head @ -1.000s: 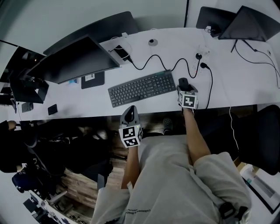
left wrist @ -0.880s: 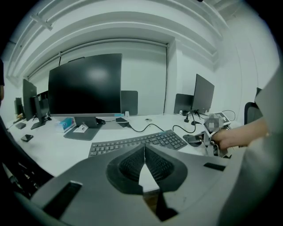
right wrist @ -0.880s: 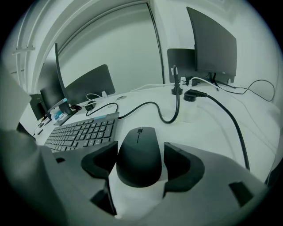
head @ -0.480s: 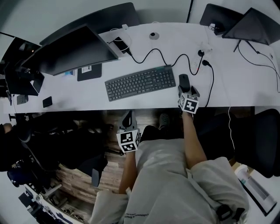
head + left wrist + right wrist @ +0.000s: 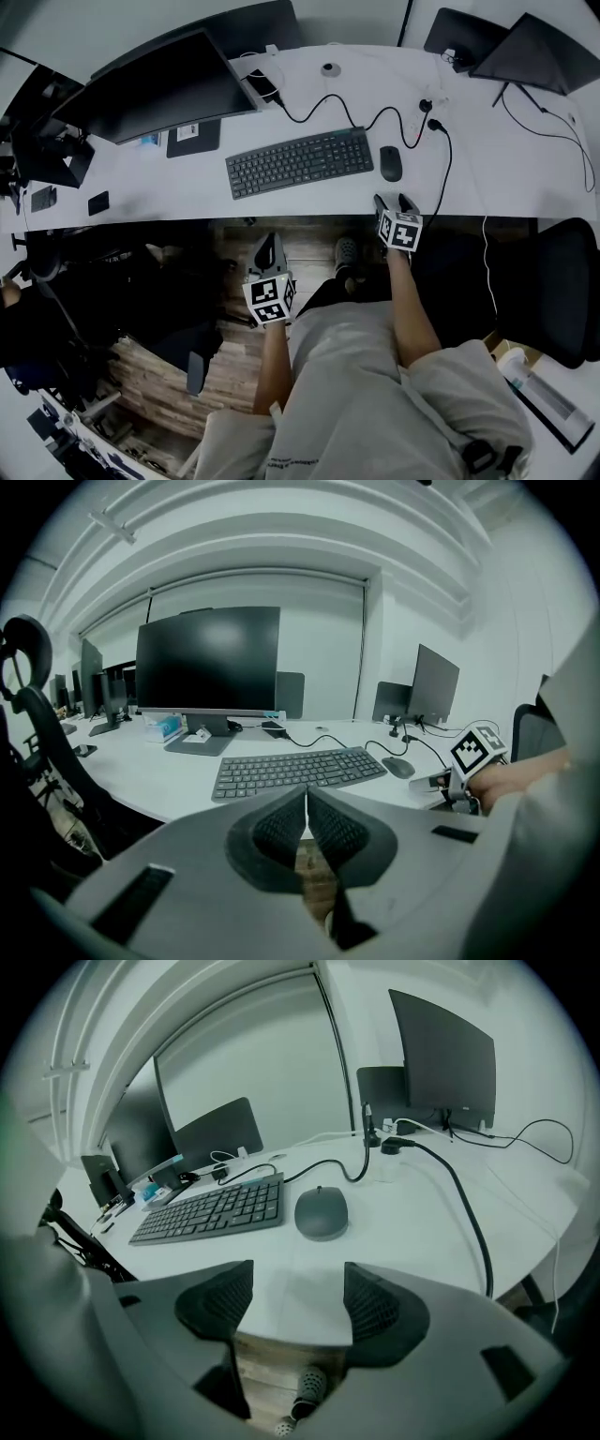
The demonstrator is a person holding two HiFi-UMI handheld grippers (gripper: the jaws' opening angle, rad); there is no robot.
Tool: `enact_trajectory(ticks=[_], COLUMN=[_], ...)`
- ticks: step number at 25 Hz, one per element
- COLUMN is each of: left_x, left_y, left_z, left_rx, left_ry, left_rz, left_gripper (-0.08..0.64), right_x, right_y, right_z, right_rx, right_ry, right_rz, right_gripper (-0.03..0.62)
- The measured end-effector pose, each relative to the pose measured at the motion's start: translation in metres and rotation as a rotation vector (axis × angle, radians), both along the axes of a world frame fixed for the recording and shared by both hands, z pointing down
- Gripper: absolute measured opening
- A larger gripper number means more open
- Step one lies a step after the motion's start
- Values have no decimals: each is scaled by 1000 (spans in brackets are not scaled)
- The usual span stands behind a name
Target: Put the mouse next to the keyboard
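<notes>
The dark mouse (image 5: 390,163) lies on the white desk (image 5: 487,178), just right of the black keyboard (image 5: 300,161); both also show in the right gripper view, mouse (image 5: 321,1212) beside keyboard (image 5: 214,1211). My right gripper (image 5: 391,199) hovers at the desk's front edge, a short way behind the mouse and apart from it. Its jaws are wide and closing, with nothing between them. My left gripper (image 5: 272,246) hangs below the desk edge in front of the keyboard, shut with nothing in it, its pads (image 5: 281,825) pressed together.
A large monitor (image 5: 159,89) stands at the back left, with black cables (image 5: 412,131) snaking behind the keyboard. Dark screens (image 5: 525,47) sit at the far right. An office chair (image 5: 562,281) stands to my right, and a phone (image 5: 98,203) lies at the left.
My right gripper has let go of the mouse and drawn back to the desk edge; the mouse stays beside the keyboard. The left gripper has sunk a little lower.
</notes>
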State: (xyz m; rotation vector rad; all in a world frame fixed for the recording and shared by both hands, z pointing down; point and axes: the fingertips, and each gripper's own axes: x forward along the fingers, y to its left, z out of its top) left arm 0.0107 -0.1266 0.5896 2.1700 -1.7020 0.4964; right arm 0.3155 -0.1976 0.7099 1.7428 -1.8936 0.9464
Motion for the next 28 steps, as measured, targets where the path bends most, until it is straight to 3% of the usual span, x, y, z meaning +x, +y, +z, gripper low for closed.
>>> enact_trajectory(ticks=[10, 16, 22, 28], left_x=[13, 20, 37, 38], left_y=[43, 67, 91, 113], left_z=[-24, -30, -30, -33], left_rx=[58, 81, 86, 108], left_ry=[24, 38, 67, 82], left_rz=[6, 2, 26, 15], left_gripper=[25, 25, 25, 25], right_x=[-38, -66, -91, -88], right_y=[70, 97, 128, 158], right_z=[-48, -71, -89, -100], right_rx=[107, 163, 210, 247], right_ry=[50, -9, 7, 30], right_rz=[-191, -235, -326, -328], right_gripper=[305, 287, 285, 275])
